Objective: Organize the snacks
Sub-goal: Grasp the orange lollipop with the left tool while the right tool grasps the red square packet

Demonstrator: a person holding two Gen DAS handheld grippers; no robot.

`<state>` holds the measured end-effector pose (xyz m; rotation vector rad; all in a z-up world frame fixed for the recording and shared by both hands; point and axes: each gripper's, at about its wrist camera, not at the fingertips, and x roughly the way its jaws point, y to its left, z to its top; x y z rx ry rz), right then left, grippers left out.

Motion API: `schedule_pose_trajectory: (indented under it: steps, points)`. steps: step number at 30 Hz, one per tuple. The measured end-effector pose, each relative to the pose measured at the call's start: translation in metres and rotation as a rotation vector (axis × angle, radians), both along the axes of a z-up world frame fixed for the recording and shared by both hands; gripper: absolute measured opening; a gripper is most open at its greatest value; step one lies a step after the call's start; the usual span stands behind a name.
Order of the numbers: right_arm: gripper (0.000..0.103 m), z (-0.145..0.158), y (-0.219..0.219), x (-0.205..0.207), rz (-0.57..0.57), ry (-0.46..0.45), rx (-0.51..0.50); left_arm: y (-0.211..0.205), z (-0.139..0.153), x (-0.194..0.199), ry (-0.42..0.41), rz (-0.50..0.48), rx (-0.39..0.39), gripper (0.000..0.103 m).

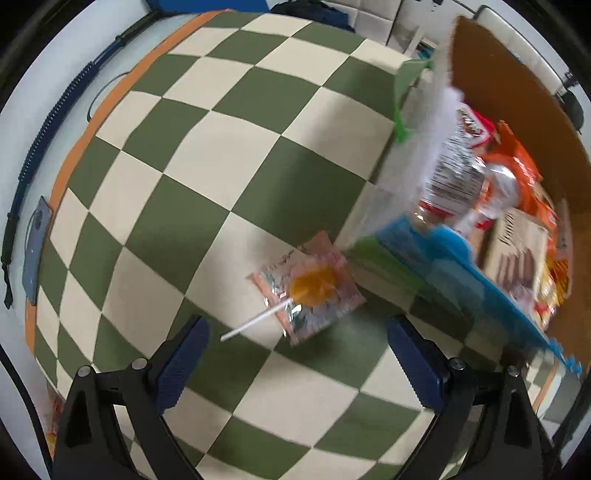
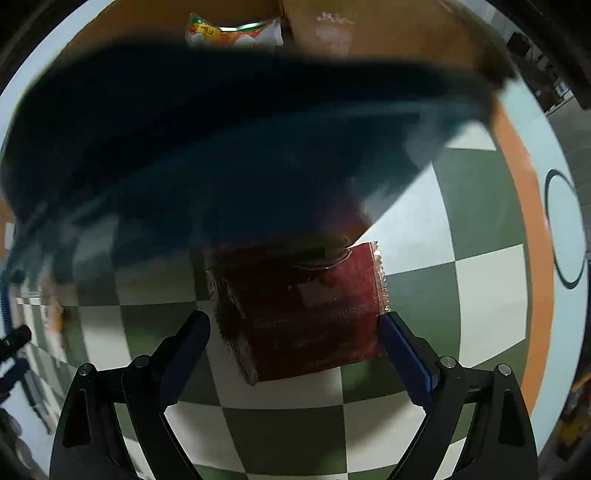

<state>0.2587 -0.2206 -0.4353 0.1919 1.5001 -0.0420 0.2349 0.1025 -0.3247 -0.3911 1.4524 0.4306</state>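
In the left wrist view an orange lollipop [image 1: 313,285] with a white stick lies on a pink and silver snack packet [image 1: 308,291] on the checkered cloth. My left gripper [image 1: 297,358] is open, just short of them, empty. A cardboard box [image 1: 517,110] with blue and green flaps holds several snack packets [image 1: 480,177] at the right. In the right wrist view a dark red snack packet [image 2: 310,314] lies on the cloth between the wide-open fingers of my right gripper [image 2: 295,347]; whether they touch it I cannot tell.
A phone [image 1: 35,251] and a coiled black cable [image 1: 55,110] lie at the table's left edge. In the right wrist view a blurred dark box flap [image 2: 221,140] hangs over the red packet, with the box's cardboard [image 2: 369,26] and an orange packet [image 2: 232,33] beyond.
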Motion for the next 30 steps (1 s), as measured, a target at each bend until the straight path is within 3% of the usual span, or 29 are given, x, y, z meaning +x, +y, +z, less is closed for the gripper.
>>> schedule_pose_trajectory:
  steps: [6, 9, 11, 13, 18, 21, 25, 30]
  points:
    - [0.087, -0.005, 0.009, -0.01, 0.024, 0.006, -0.072, 0.004, -0.023, 0.009, 0.029, 0.009, 0.006, 0.099]
    - [0.081, -0.005, 0.011, -0.015, 0.036, 0.017, -0.088, 0.003, -0.034, 0.01, 0.057, -0.022, 0.027, 0.08]
    - [0.075, -0.005, 0.017, -0.018, 0.06, 0.015, -0.097, 0.007, -0.032, 0.007, 0.026, -0.024, 0.022, 0.069]
    - [0.069, -0.004, 0.021, -0.013, 0.081, 0.014, -0.119, 0.005, -0.03, 0.004, 0.02, -0.05, 0.032, 0.051]
    - [0.055, 0.002, 0.028, -0.022, 0.096, 0.002, -0.143, 0.003, -0.03, -0.008, 0.031, -0.09, 0.022, 0.03]
    - [0.054, 0.01, 0.033, -0.029, 0.101, -0.004, -0.124, 0.002, -0.029, -0.022, 0.039, -0.102, -0.005, 0.017]
    - [0.051, 0.018, 0.034, -0.042, 0.088, -0.015, -0.079, -0.001, -0.024, -0.04, 0.035, -0.11, -0.047, 0.012]
    - [0.038, 0.032, 0.039, -0.059, 0.104, -0.036, -0.045, -0.002, -0.007, -0.057, -0.011, -0.125, -0.087, 0.012]
